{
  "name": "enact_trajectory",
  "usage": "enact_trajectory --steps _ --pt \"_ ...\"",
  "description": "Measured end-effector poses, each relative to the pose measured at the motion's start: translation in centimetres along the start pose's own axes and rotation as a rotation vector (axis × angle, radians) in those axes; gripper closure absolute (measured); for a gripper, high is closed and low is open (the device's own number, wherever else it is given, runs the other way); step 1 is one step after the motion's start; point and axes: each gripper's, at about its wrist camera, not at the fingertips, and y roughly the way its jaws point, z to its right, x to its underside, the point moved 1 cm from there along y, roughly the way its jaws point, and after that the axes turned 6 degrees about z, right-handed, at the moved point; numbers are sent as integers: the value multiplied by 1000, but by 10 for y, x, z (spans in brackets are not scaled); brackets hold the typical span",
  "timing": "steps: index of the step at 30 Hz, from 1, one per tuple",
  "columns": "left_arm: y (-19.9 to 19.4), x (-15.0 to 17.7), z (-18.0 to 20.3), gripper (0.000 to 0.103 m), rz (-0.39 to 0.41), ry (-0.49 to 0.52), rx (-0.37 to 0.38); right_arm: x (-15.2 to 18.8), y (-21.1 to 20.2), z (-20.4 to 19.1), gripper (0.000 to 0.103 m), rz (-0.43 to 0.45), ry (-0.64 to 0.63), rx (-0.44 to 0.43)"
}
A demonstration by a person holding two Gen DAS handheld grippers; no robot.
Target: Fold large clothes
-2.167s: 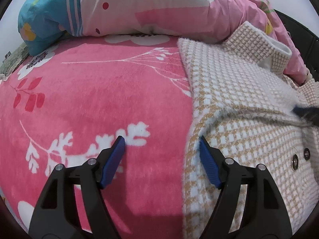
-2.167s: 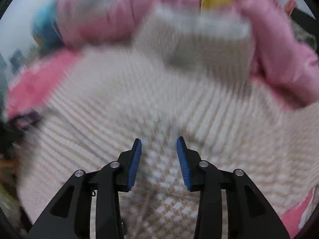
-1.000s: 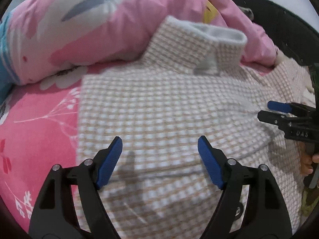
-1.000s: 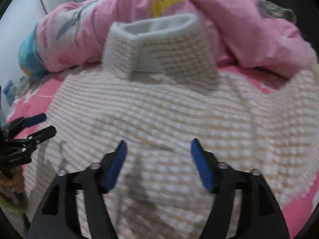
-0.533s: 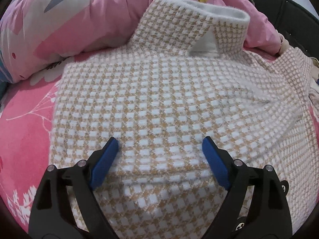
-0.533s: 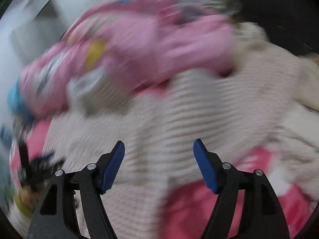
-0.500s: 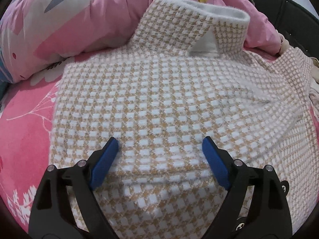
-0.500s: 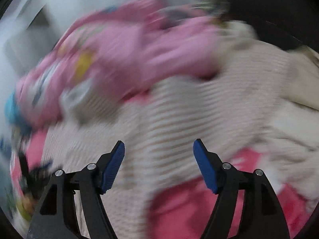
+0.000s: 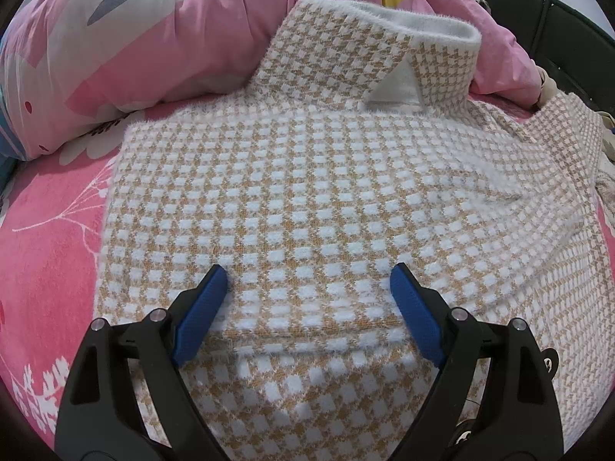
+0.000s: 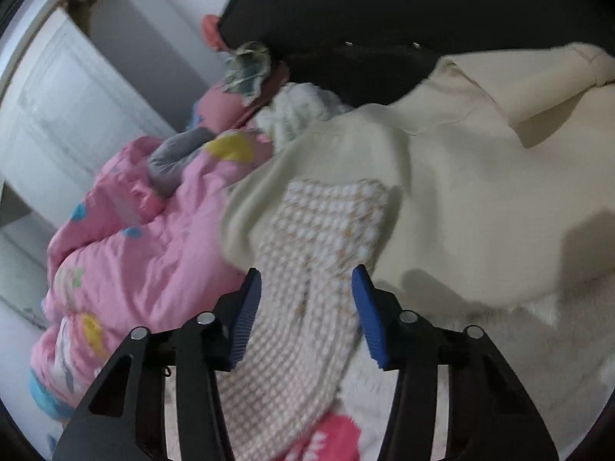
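A fuzzy tan-and-white houndstooth coat [image 9: 307, 192] lies on the pink floral blanket [image 9: 50, 238], collar [image 9: 384, 38] at the far end, a folded layer over its body. My left gripper [image 9: 307, 299] is open and empty, low over the edge of that fold. In the right wrist view the coat's sleeve [image 10: 319, 253] runs away from me, its cuff lying on a cream garment [image 10: 480, 192]. My right gripper [image 10: 305, 303] is open and empty, its fingers either side of the sleeve.
A crumpled pink patterned duvet [image 9: 153, 38] is heaped behind the coat and shows in the right wrist view [image 10: 146, 246]. A black headboard [image 10: 384, 11] stands behind. A white fluffy knit [image 10: 300, 111] lies by the cream garment. A white door [image 10: 69, 115] is at left.
My right gripper has swung right, from over the coat's body to its sleeve by the cream garment. My left gripper moved from the coat's left edge to over its body.
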Motion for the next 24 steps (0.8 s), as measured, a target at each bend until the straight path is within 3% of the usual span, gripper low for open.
enact_trajectory --steps 3,7,9,13,24 --pt "0 0 0 20 -1 0 0 0 17 12 63 -9 34 44" --pt "0 0 -1 20 0 1 1 -1 24 19 70 9 39 40" --pt "0 0 0 20 0 1 0 -2 28 22 82 9 32 51" --pt "0 0 -1 20 0 1 -1 -2 23 19 96 8 10 53" --pt "3 0 -2 19 2 5 -6 -3 -95 -48 100 125 -162 -110"
